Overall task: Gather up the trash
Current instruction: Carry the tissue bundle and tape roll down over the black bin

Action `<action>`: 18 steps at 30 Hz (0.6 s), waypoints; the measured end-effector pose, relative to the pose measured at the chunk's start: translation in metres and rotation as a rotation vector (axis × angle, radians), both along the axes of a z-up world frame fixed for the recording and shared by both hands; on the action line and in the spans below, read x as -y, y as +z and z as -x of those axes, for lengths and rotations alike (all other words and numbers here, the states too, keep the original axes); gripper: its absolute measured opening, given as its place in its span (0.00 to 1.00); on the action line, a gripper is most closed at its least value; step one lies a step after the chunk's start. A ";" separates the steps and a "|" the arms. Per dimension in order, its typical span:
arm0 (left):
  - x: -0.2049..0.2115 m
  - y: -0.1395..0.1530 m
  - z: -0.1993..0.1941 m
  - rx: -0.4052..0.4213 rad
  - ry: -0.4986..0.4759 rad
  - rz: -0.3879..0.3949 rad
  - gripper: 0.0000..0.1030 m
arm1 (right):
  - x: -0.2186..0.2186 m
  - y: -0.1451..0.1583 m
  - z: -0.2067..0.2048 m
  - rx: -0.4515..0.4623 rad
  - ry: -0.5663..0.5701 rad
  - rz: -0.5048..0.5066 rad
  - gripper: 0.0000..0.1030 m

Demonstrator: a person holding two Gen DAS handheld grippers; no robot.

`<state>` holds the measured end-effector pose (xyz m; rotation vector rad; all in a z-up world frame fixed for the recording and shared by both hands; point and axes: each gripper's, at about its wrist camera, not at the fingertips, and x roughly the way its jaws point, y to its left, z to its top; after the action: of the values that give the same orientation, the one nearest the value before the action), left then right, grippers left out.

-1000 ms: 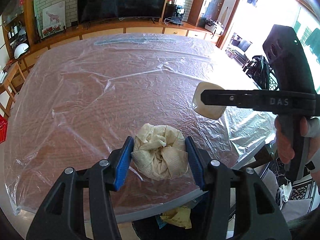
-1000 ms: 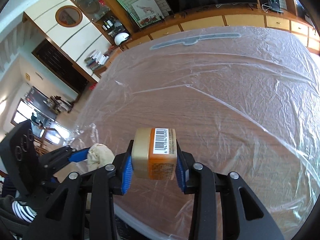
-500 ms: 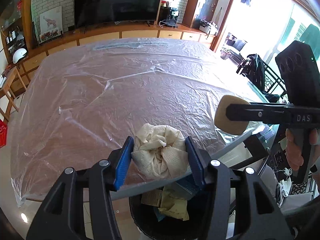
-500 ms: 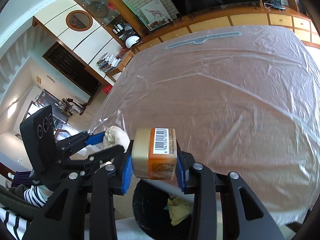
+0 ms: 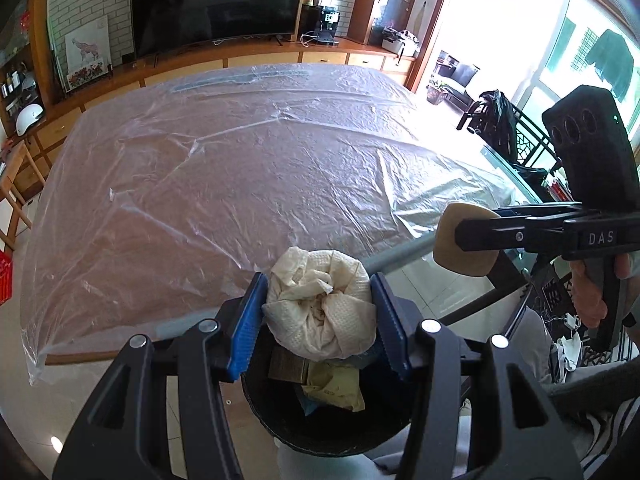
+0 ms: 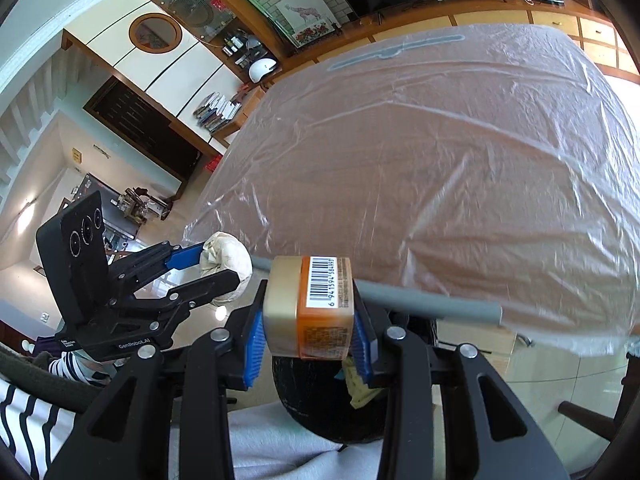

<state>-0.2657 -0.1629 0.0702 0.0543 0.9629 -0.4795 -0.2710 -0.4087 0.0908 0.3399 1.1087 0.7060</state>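
A crumpled cream paper wad (image 5: 320, 312) is clamped between the blue pads of the left gripper (image 5: 319, 328), which is held beyond the near edge of the table (image 5: 240, 184). The wad is suspended directly above a black trash bin (image 5: 276, 420) that stands on the tiled floor. Inside the bin, yellow paper scraps (image 5: 334, 386) and a small brown box (image 5: 289, 367) can be seen.

A small jar (image 6: 310, 307), with a gold lid, an orange label and a barcode, is gripped sideways between the blue pads of the right gripper (image 6: 310, 334). It is also held off the table, past the grey rim, with the same bin partly visible beneath it. From the left wrist view, the jar's gold lid is seen at the right, level with the table edge and well apart from the wad.

The table is covered by a wrinkled clear plastic sheet (image 5: 192, 148). Behind the table, a dark television (image 5: 218, 0) is mounted above a long wooden cabinet (image 5: 264, 56). A white helmet (image 5: 29, 117) is seen on a shelf at the far left.
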 end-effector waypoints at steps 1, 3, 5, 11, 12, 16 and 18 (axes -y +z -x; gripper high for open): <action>0.001 -0.001 0.003 -0.005 -0.002 0.000 0.52 | 0.001 -0.001 0.001 -0.005 0.002 0.000 0.34; 0.002 -0.003 0.008 -0.014 -0.010 -0.002 0.52 | 0.001 -0.003 0.005 -0.016 0.005 -0.002 0.34; 0.002 -0.006 0.012 -0.024 -0.016 -0.004 0.52 | 0.000 -0.007 0.008 -0.028 0.016 0.005 0.34; 0.006 -0.015 0.024 -0.054 -0.033 -0.015 0.52 | -0.004 -0.018 0.019 -0.058 0.046 0.034 0.34; 0.006 -0.018 0.025 -0.059 -0.036 -0.018 0.52 | -0.006 -0.021 0.020 -0.063 0.050 0.042 0.34; 0.010 -0.027 0.031 -0.081 -0.051 -0.035 0.52 | -0.012 -0.032 0.020 -0.084 0.060 0.064 0.34; 0.011 -0.032 0.033 -0.091 -0.057 -0.045 0.52 | -0.015 -0.037 0.022 -0.091 0.066 0.083 0.34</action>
<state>-0.2984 -0.1737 0.0379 0.1020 1.0635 -0.5164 -0.2928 -0.3941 0.0538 0.2677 1.2367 0.7061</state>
